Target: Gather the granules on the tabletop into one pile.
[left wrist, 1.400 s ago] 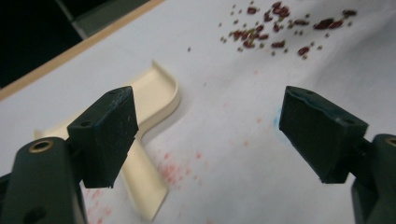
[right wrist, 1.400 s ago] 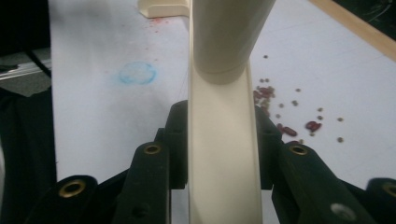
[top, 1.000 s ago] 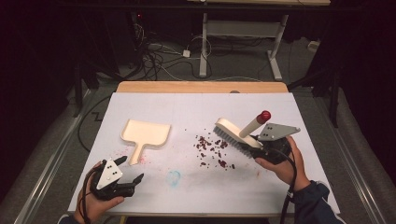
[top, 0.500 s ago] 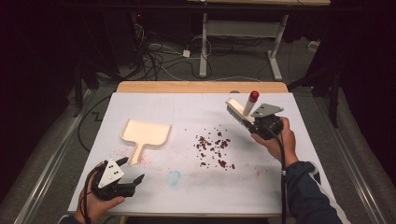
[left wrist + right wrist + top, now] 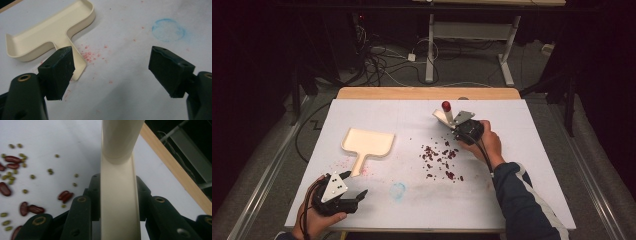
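Worktop: white sheet over a wooden board, whose wood edge shows along the far side.

Dustpan: cream plastic, flat tray with a short handle pointing toward the person; lies on the left half of the worktop. In the left gripper view the dustpan sits just beyond the left jaw, with its handle running down behind that jaw.

Beans: scattered dark red pieces near the middle of the worktop, between the dustpan and the right hand. In the right gripper view the beans read as red kidney beans mixed with small green ones, loose on the sheet to the left of the jaws.

Brush: cream body with a red-tipped handle end standing upward; held above the far right side of the bean scatter. In the right gripper view its cream handle runs straight up between the jaws.

Right hand-held gripper: jaws pressed onto the brush handle from both sides.

Left hand-held gripper: at the near left corner of the worktop, jaws spread wide with nothing between them.

Marks: pale blue ring stain near the front centre; faint pink specks beside the dustpan handle.
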Motion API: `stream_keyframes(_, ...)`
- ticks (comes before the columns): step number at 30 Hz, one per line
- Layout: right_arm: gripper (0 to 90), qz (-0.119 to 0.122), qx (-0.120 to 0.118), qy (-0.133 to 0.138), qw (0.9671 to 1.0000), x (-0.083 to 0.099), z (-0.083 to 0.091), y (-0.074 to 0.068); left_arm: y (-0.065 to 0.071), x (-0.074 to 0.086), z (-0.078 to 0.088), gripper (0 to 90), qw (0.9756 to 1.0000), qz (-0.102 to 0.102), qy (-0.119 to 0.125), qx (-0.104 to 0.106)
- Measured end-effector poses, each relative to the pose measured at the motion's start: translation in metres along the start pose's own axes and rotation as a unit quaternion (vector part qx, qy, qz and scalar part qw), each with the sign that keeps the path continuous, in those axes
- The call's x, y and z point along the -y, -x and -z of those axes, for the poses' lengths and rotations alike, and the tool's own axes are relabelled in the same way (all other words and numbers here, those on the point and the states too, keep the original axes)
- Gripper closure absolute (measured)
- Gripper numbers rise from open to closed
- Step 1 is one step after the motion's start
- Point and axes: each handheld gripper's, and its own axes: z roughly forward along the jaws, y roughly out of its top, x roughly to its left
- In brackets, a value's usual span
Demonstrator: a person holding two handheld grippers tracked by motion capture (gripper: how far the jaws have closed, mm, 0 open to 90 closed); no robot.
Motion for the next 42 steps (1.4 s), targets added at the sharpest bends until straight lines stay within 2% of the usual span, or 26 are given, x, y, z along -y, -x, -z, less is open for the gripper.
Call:
stream_keyframes(1,68.5,0.007,-0.007,0.005,0.9999,-0.001,-0.001,-0.010,0.001,0.000,0.000,20.1,1.0000,0.001,0.002,0.000)
stream_keyframes(5,68.3,0.020,-0.024,0.025,0.9992,0.002,0.002,-0.020,0.002,-0.001,-0.001,20.1,1.0000,-0.002,0.001,0.003)
stream_keyframes(7,68.1,0.045,-0.053,0.046,0.9965,0.007,0.006,-0.033,0.002,-0.001,-0.001,20.1,1.0000,-0.003,-0.001,0.005)
stream_keyframes(8,68.1,0.045,-0.053,0.046,0.9965,0.007,0.006,-0.033,0.003,-0.001,-0.001,20.1,1.0000,-0.003,0.000,0.005)
stream_keyframes(9,68.0,0.063,-0.062,0.053,0.9947,0.011,0.010,-0.041,0.003,-0.002,-0.001,20.1,1.0000,-0.002,0.000,0.005)
stream_keyframes(11,68.0,0.069,-0.064,0.057,0.9939,0.013,0.014,-0.044,0.003,-0.002,-0.001,20.1,1.0000,-0.002,0.002,0.005)
stream_keyframes(12,68.1,0.078,-0.082,0.070,0.9910,0.018,0.023,-0.048,0.003,-0.002,-0.001,20.1,1.0000,-0.002,0.003,0.006)
stream_keyframes(15,68.1,0.091,-0.108,0.087,0.9862,0.025,0.038,-0.052,0.003,-0.002,-0.001,20.1,1.0000,-0.002,0.001,0.008)
stream_keyframes(17,68.1,0.097,-0.113,0.089,0.9849,0.027,0.042,-0.054,0.004,-0.003,-0.001,20.1,1.0000,-0.003,0.000,0.009)
stream_keyframes(18,68.2,0.108,-0.130,0.095,0.9810,0.031,0.051,-0.056,0.004,-0.003,-0.001,20.1,1.0000,-0.004,-0.001,0.009)
stream_keyframes(20,68.2,0.112,-0.133,0.093,0.9803,0.032,0.054,-0.057,0.005,-0.003,-0.001,20.1,0.9999,-0.003,-0.001,0.010)
stream_keyframes(22,68.2,0.125,-0.137,0.094,0.9782,0.034,0.060,-0.056,0.005,-0.003,0.000,20.1,0.9999,-0.001,0.000,0.012)
stream_keyframes(26,68.4,0.118,-0.122,0.100,0.9804,0.031,0.062,-0.050,0.005,-0.004,0.002,20.1,0.9998,0.007,0.007,0.014)
stream_keyframes(27,68.4,0.108,-0.120,0.104,0.9814,0.026,0.061,-0.041,0.005,-0.005,0.001,20.1,0.9998,0.008,0.008,0.015)
stream_keyframes(29,68.4,0.107,-0.117,0.107,0.9816,0.024,0.061,-0.039,0.005,-0.005,0.001,20.1,0.9998,0.008,0.008,0.015)
stream_keyframes(31,68.4,0.093,-0.102,0.109,0.9844,0.012,0.056,-0.029,0.004,-0.004,0.001,20.1,0.9998,0.009,0.005,0.016)
stream_keyframes(32,68.4,0.093,-0.102,0.109,0.9844,0.012,0.056,-0.029,0.004,-0.004,0.001,20.1,0.9998,0.009,0.005,0.016)
stream_keyframes(33,68.4,0.083,-0.099,0.109,0.9856,0.001,0.048,-0.023,0.004,-0.004,0.000,20.1,0.9998,0.011,0.005,0.017)
stream_keyframes(36,68.4,0.076,-0.094,0.106,0.9870,-0.014,0.033,-0.021,0.003,-0.003,-0.001,20.1,0.9998,0.011,0.002,0.018)
stream_keyframes(41,68.4,0.082,-0.093,0.103,0.9869,-0.035,0.006,-0.029,0.002,-0.003,-0.003,20.1,0.9997,0.014,0.000,0.021)
stream_keyframes(42,68.4,0.090,-0.092,0.099,0.9867,-0.038,0.001,-0.033,0.002,-0.003,-0.004,20.1,0.9997,0.012,-0.004,0.022)
